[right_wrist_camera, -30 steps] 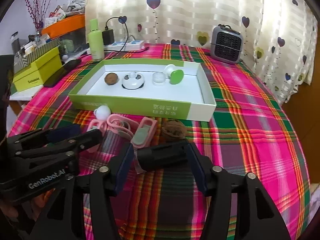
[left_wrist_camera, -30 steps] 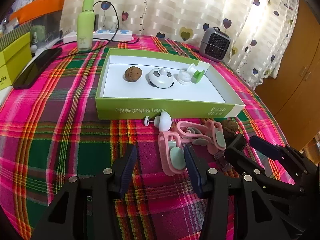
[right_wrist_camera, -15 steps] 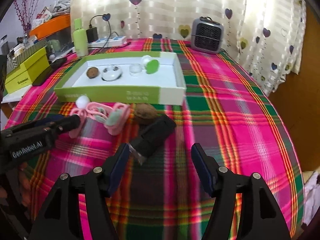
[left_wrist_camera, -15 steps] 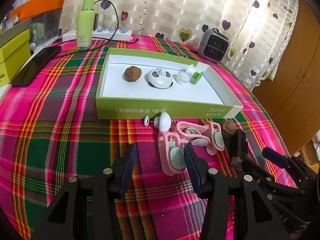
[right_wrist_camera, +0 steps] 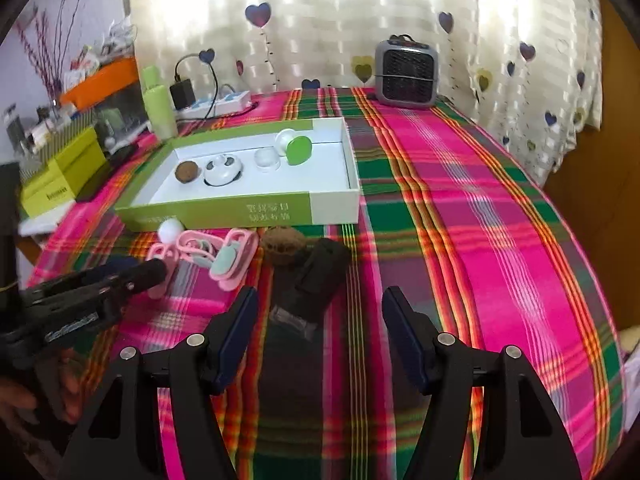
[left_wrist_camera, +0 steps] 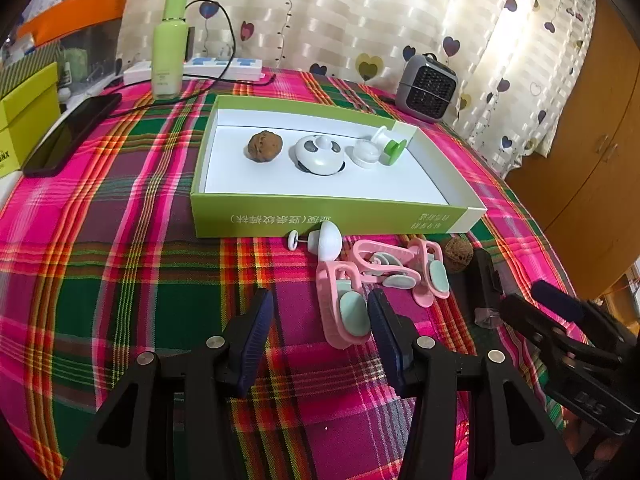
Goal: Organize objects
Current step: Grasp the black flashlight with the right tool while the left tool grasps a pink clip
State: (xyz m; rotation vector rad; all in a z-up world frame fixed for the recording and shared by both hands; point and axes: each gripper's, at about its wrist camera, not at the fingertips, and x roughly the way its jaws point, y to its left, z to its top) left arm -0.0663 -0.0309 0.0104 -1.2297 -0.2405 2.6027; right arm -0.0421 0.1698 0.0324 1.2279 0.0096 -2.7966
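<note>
Shallow green cardboard box [left_wrist_camera: 332, 216], white-lined, rectangular, sits mid-bench on the pink-green plaid cloth [left_wrist_camera: 120, 240]. Inside, in a row: wrinkled brown walnut [left_wrist_camera: 265, 147], glossy white domed disc with grey spots [left_wrist_camera: 320, 155], small translucent cap [left_wrist_camera: 366, 153], white spool with a green disc end [left_wrist_camera: 390, 145]. The box floor in front of the row is bare.

Just outside the near wall: white mushroom-shaped knob with a thin pin [left_wrist_camera: 326, 240], three pink plastic clips with pale green pads [left_wrist_camera: 380, 280] tangled and touching, a second rough walnut [right_wrist_camera: 283, 245], and a matte black block with a clear end [right_wrist_camera: 316, 280] beside it.

Left gripper [left_wrist_camera: 320, 334]: fingers spread, nothing between them; the right finger's edge lies by the nearest clip. Right gripper [right_wrist_camera: 316, 328]: fingers spread wide, not pinching; the black block lies just ahead of them.

Cloth to the right of the box is open up to the grey mesh-front heater [right_wrist_camera: 406, 73].
</note>
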